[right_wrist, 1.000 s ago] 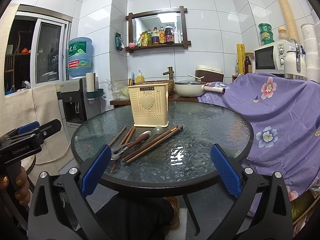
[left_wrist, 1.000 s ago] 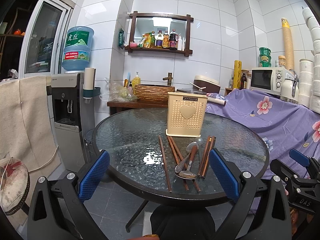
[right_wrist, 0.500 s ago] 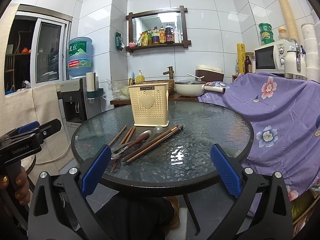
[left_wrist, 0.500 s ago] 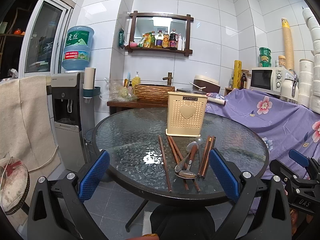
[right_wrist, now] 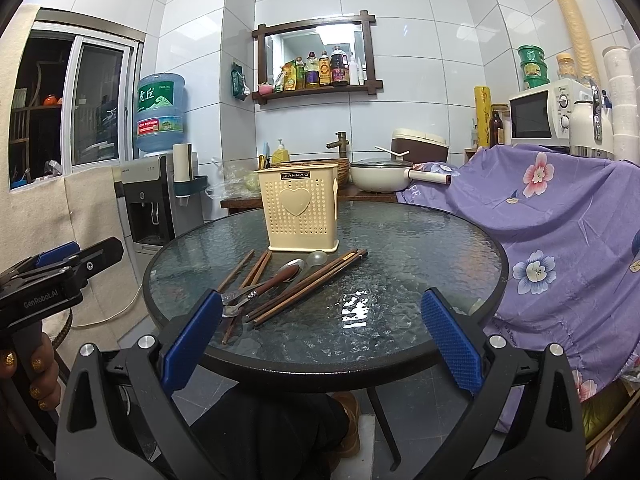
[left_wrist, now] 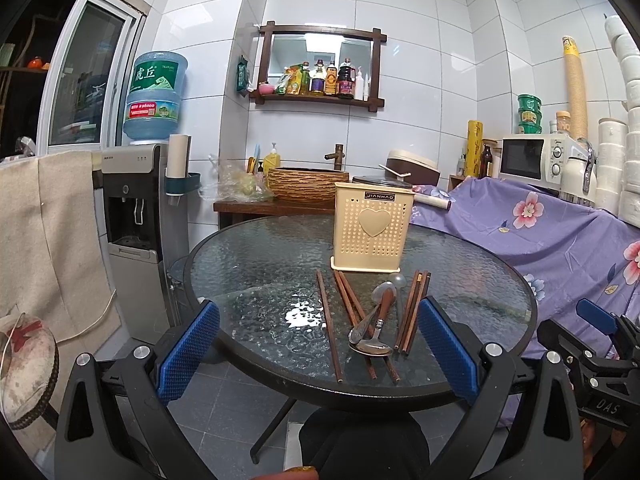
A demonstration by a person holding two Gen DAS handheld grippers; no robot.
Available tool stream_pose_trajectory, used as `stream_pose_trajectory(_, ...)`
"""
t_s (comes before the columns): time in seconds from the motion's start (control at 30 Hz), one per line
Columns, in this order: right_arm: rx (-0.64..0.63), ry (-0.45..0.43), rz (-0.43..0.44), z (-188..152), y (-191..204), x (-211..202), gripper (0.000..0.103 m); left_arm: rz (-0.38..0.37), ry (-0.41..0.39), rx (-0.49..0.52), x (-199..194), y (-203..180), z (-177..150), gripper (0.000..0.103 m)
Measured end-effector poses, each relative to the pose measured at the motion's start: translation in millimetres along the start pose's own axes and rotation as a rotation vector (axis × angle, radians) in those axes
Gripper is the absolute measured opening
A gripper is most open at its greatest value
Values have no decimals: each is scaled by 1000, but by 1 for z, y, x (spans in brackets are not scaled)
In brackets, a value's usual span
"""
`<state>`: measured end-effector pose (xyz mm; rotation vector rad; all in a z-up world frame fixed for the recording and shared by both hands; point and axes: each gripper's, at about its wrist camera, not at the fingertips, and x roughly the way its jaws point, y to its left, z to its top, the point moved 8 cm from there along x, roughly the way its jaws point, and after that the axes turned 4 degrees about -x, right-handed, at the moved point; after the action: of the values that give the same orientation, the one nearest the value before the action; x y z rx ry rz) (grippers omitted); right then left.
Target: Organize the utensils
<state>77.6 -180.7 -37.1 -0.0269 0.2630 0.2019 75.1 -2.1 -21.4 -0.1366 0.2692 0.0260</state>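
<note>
Wooden chopsticks [left_wrist: 410, 314] and spoons [left_wrist: 370, 346] lay loose on the glass table [left_wrist: 256, 264], just before the cream holder [left_wrist: 370, 232]. Both the left gripper [left_wrist: 318, 354] and right gripper [right_wrist: 322, 336] gaped wide, empty.

Round glass table [left_wrist: 248, 264] bears holder [left_wrist: 371, 232], chopsticks [left_wrist: 328, 320], spoons [left_wrist: 370, 346]

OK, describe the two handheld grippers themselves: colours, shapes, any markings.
Both are black plastic frames with silver bolts and two fingers tipped with blue textured pads. The left gripper carries white "GenRobot.AI" lettering; the hand holding it wears glittery gold nail polish. The right gripper shows "DAS" embossed on its black body.
</note>
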Motion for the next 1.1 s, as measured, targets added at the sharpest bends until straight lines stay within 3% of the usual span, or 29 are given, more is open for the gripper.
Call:
stream_pose_trajectory(0.77, 1, 12, 5, -8, 2, 3, 98, 13, 6, -4, 3, 6, -5, 97)
stream_pose_trajectory(1.1, 24, 191, -8, -25, -20, 42, 98, 39, 135, -6, 35, 25, -21, 97)
